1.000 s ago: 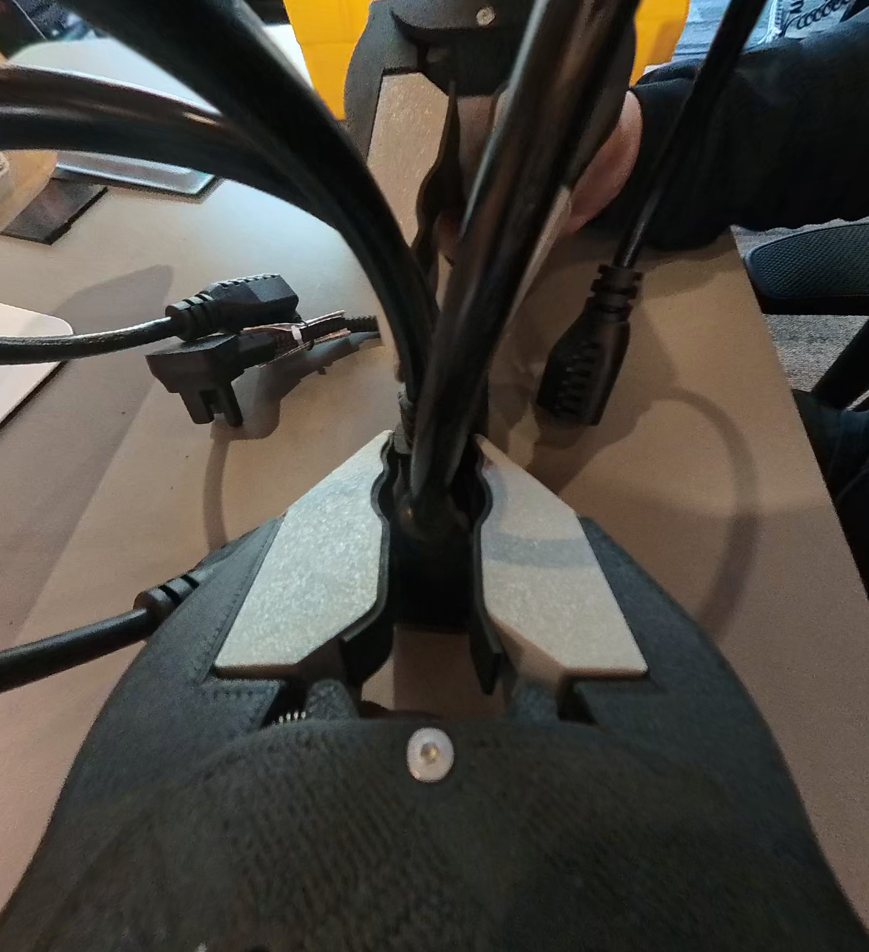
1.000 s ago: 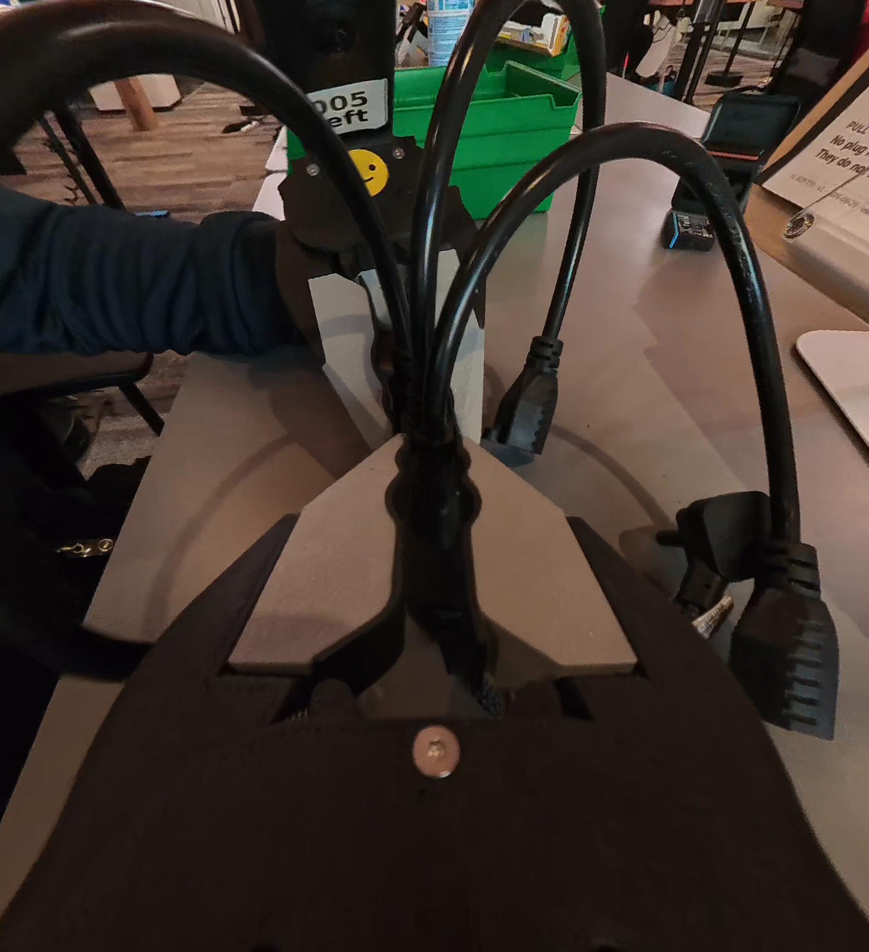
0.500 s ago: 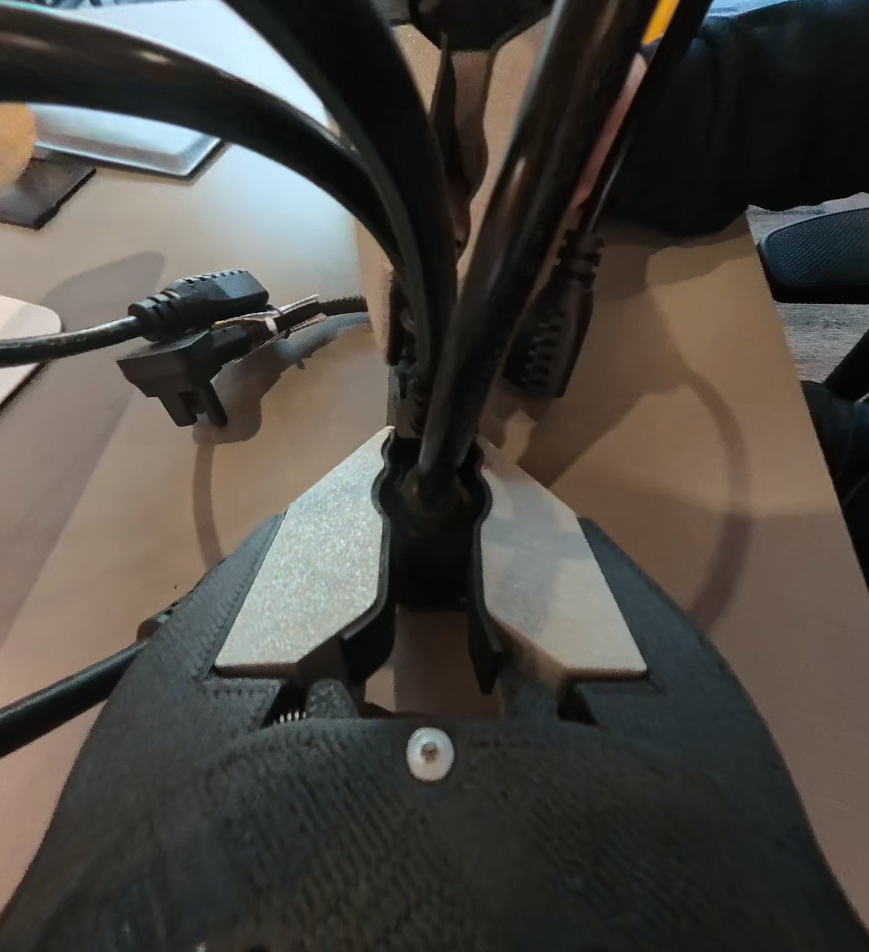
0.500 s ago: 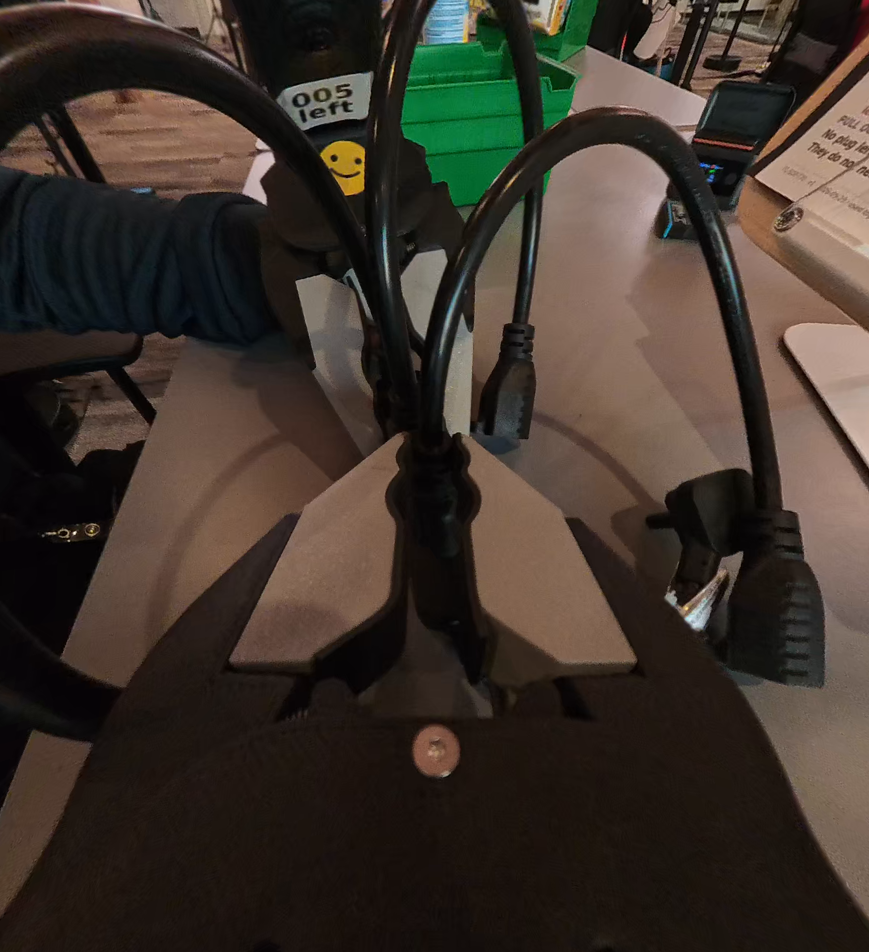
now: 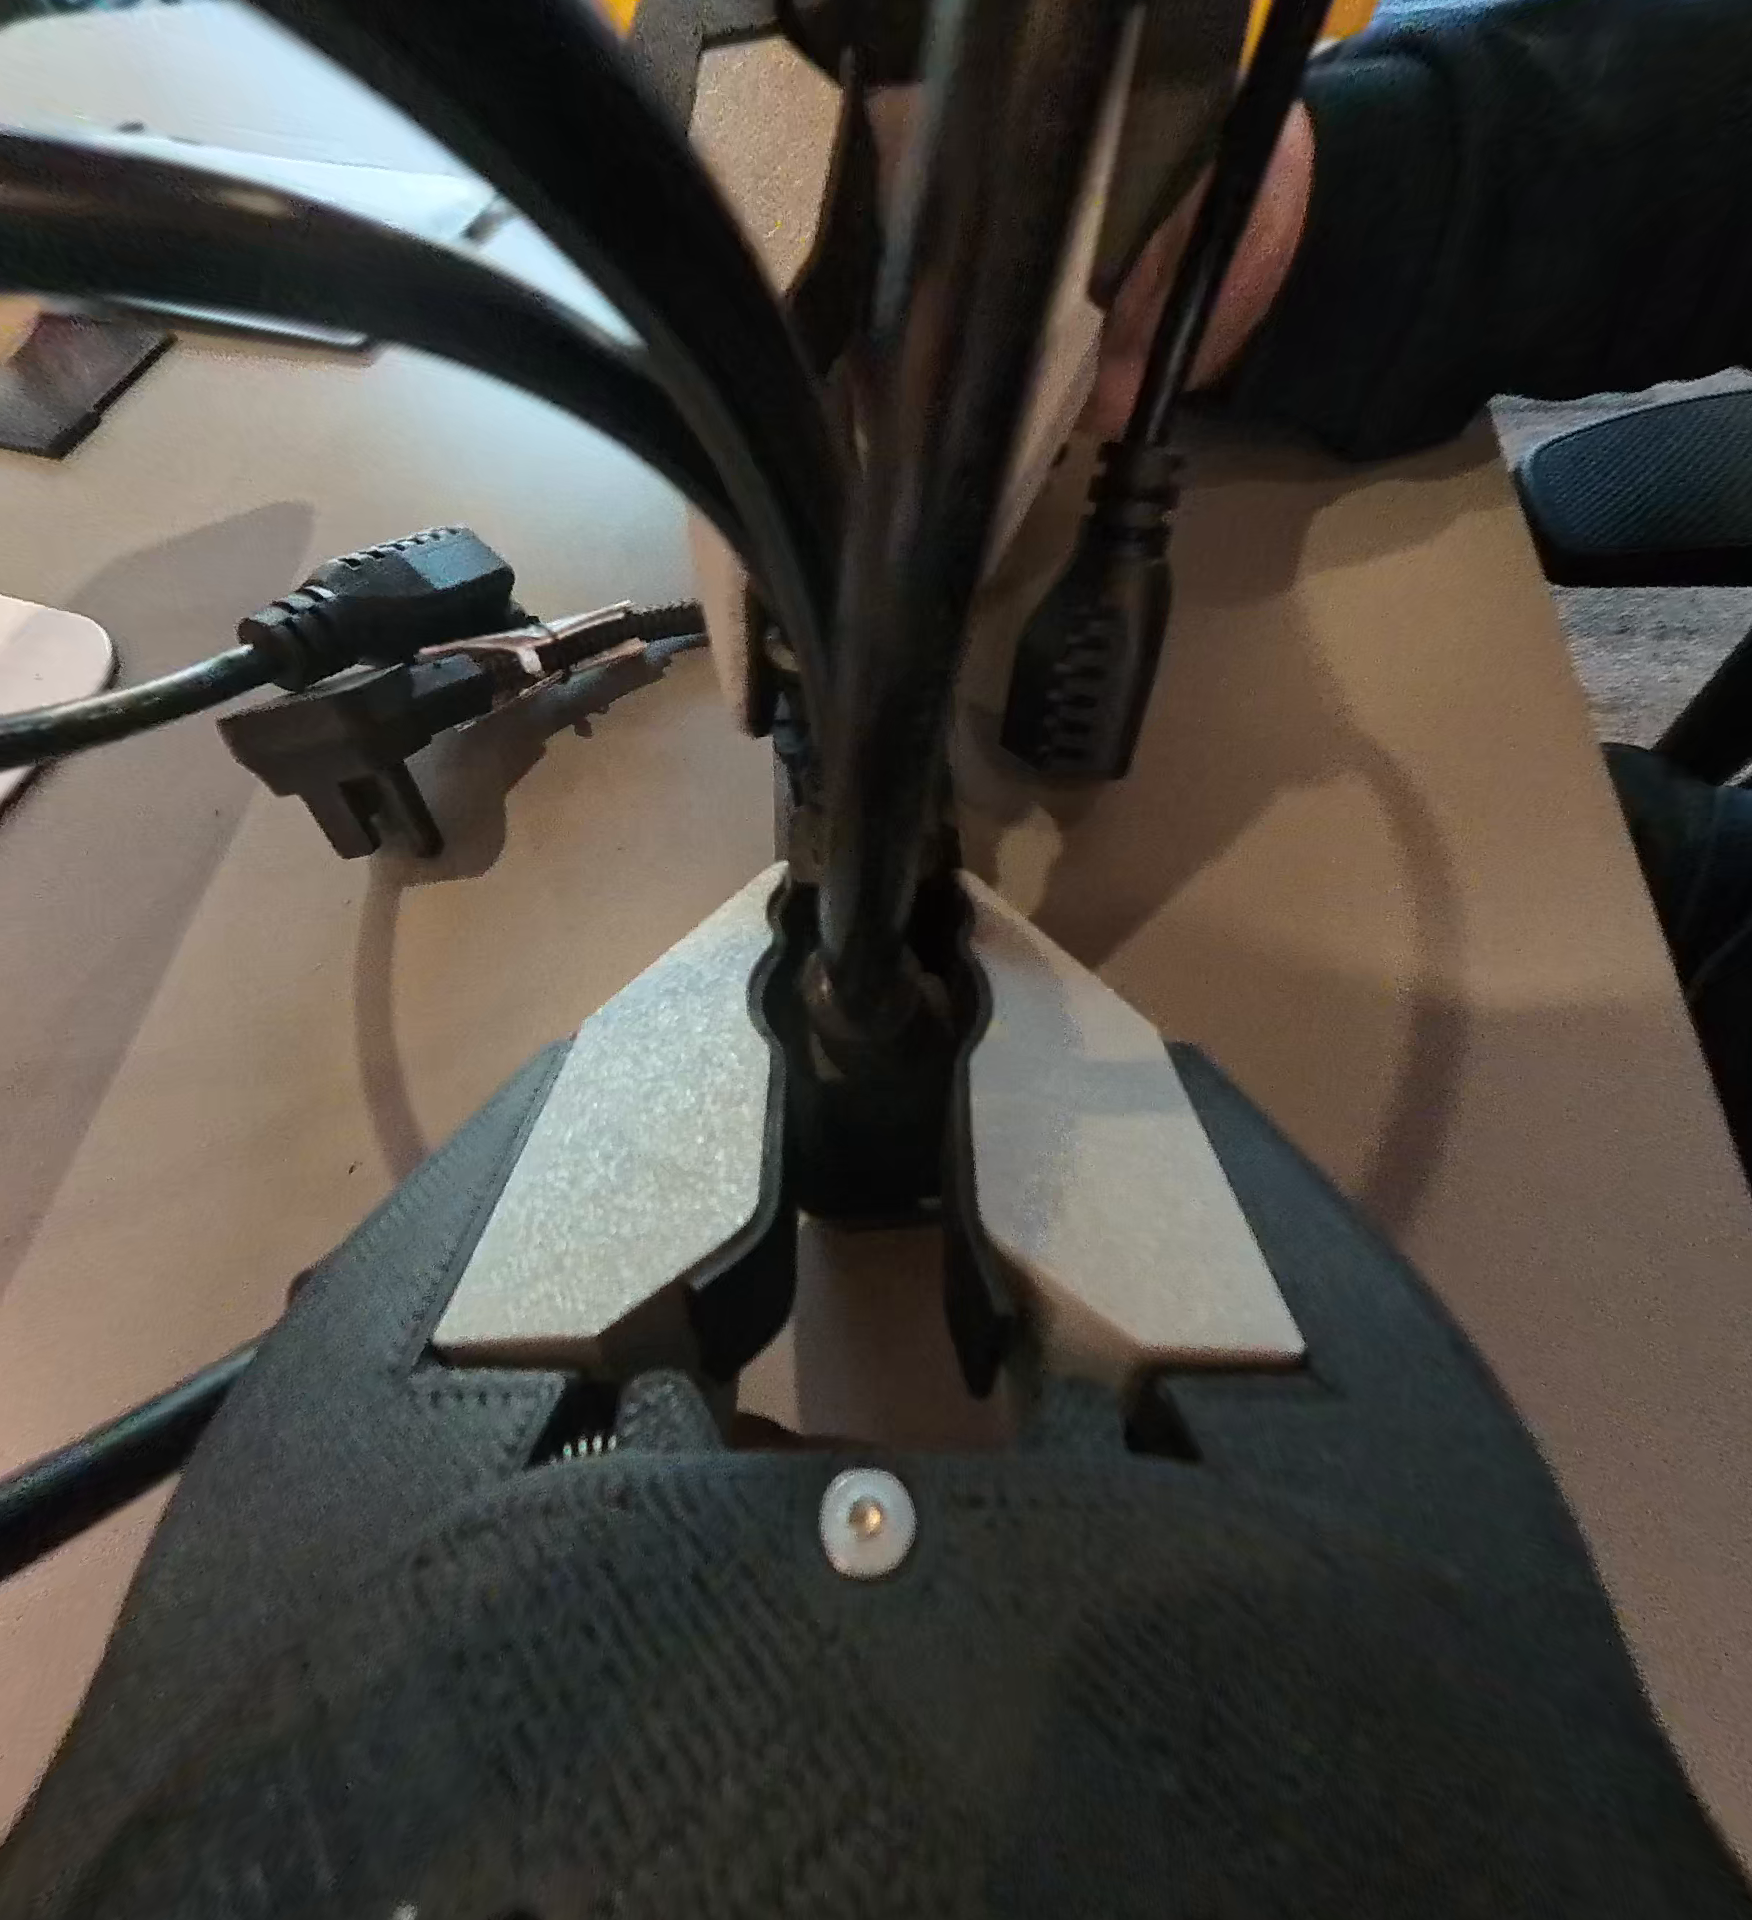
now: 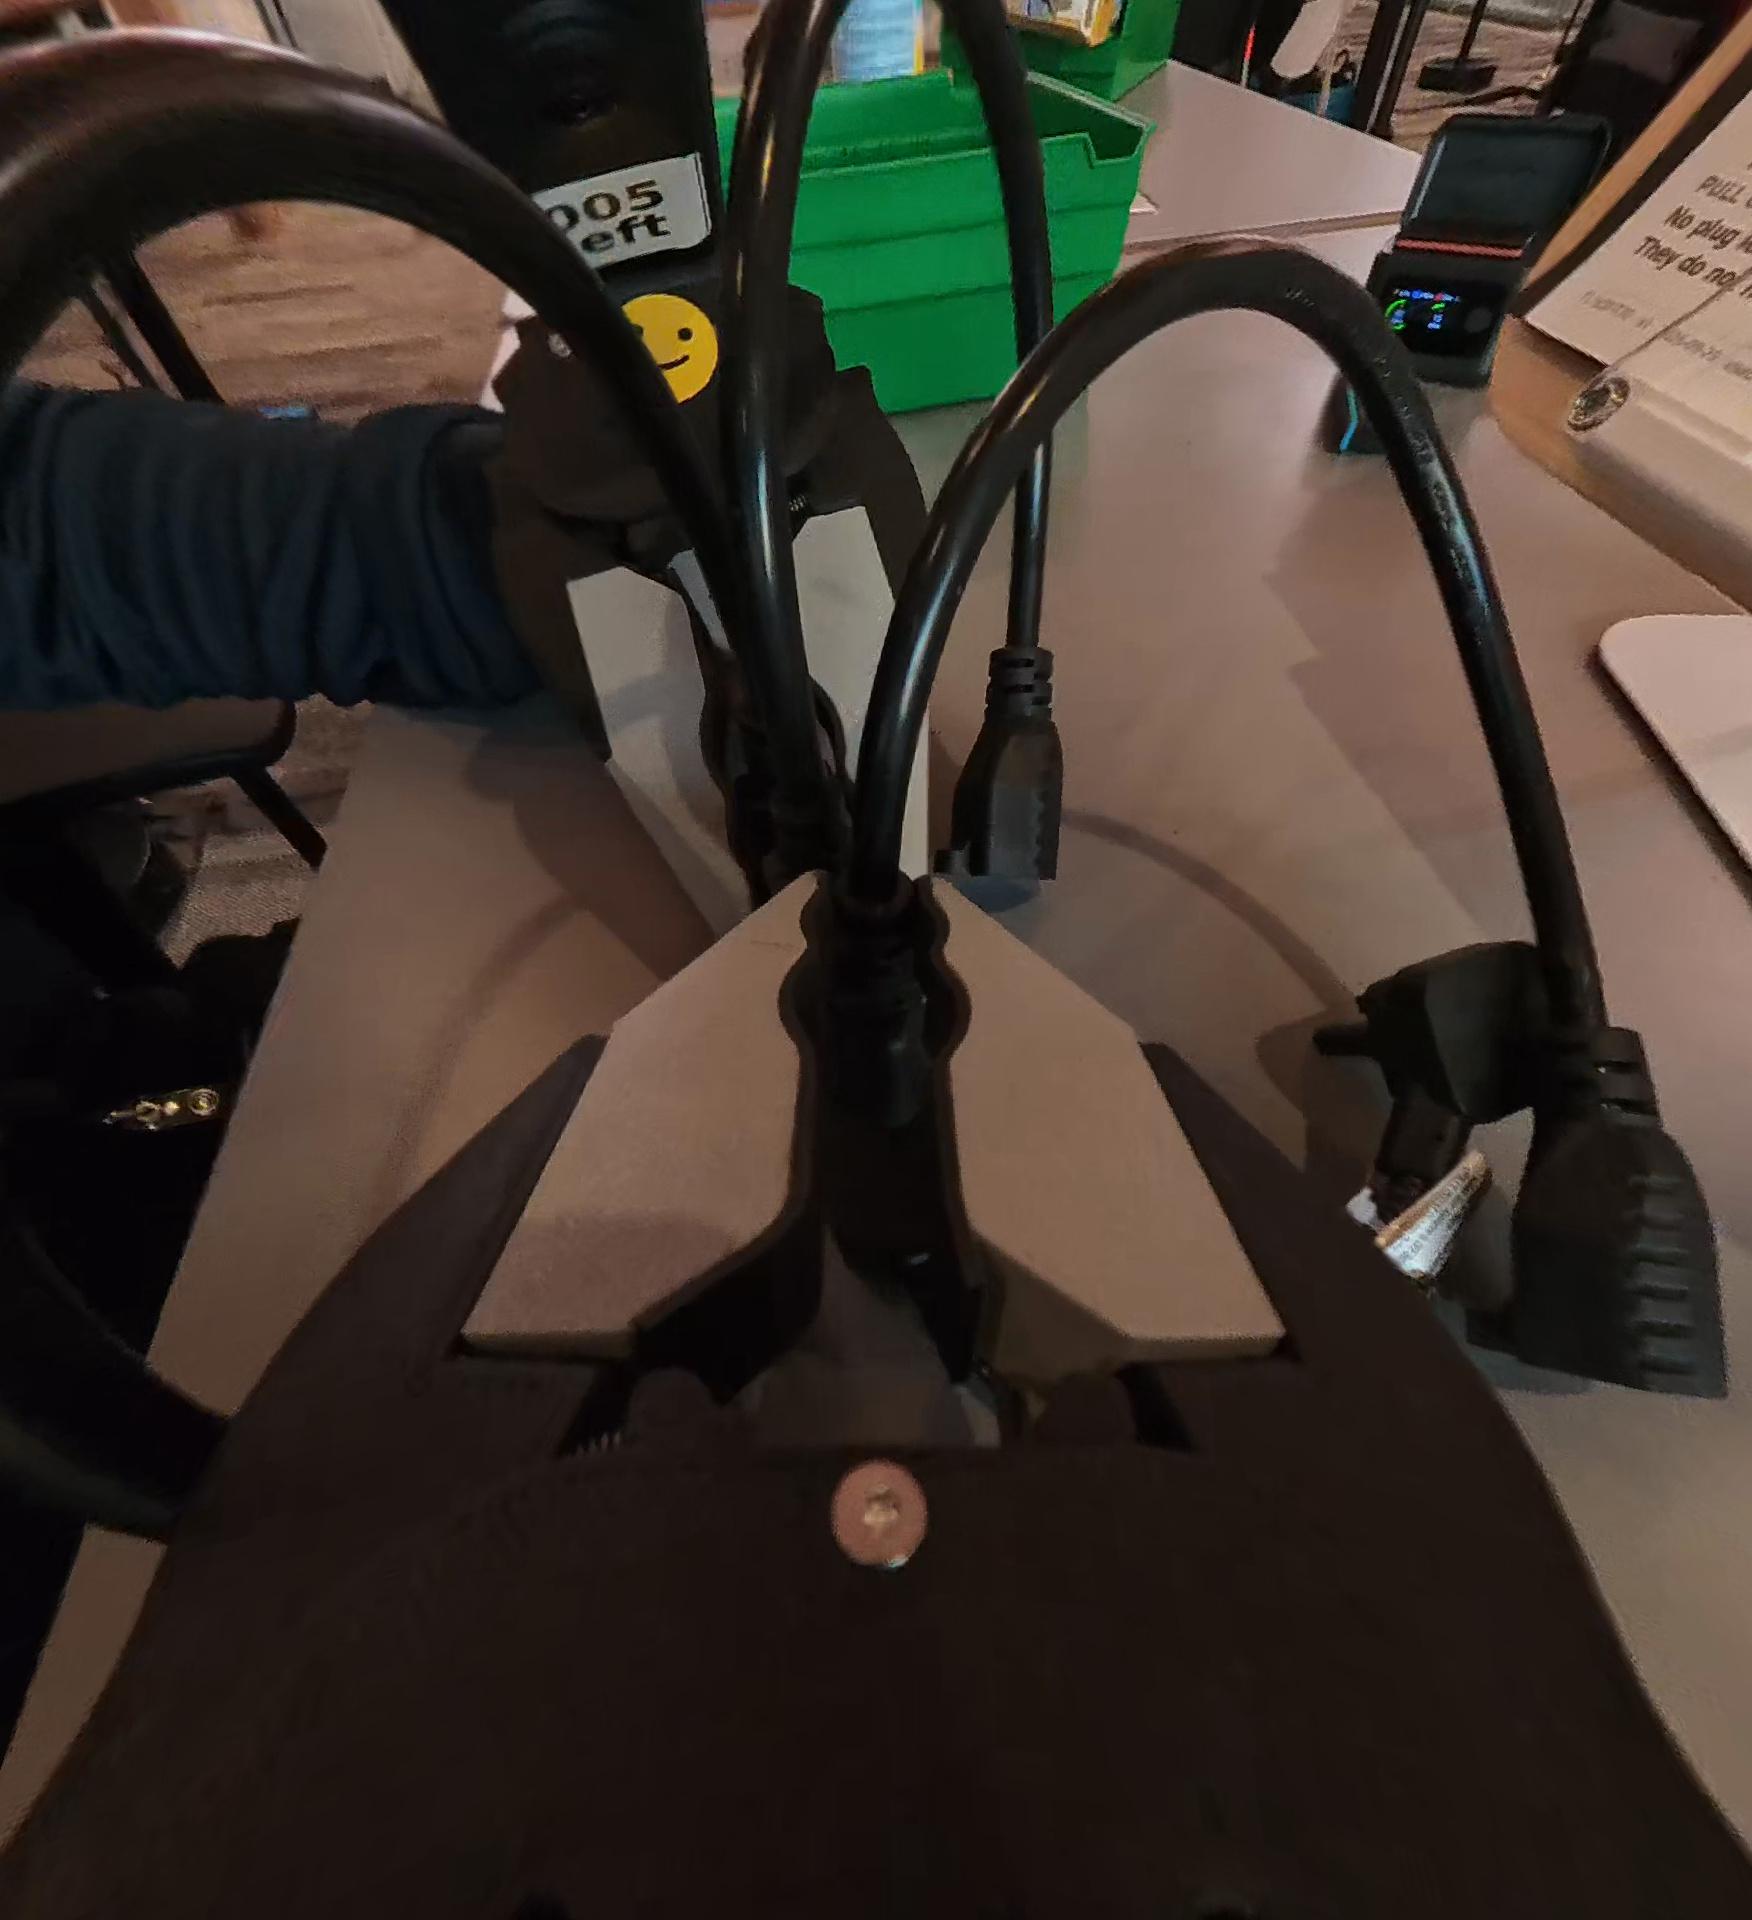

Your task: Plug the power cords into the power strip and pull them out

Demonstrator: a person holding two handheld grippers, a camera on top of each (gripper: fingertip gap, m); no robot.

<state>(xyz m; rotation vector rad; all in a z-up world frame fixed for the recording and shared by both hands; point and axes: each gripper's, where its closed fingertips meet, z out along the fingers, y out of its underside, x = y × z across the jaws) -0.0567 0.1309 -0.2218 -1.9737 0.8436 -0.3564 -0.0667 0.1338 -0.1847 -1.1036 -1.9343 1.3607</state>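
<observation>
Clamping both grippers, left and right, on stiff, springy black rubber power-cord plugs, we judge moulded plug bodies the firmest hold.

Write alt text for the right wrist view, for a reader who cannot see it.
The right gripper is shut on a black plug, its cord arching to a socket end resting on the grey table. Facing it, the left gripper, held by a dark-sleeved arm, grips another cord. Green bins stand behind.
</observation>
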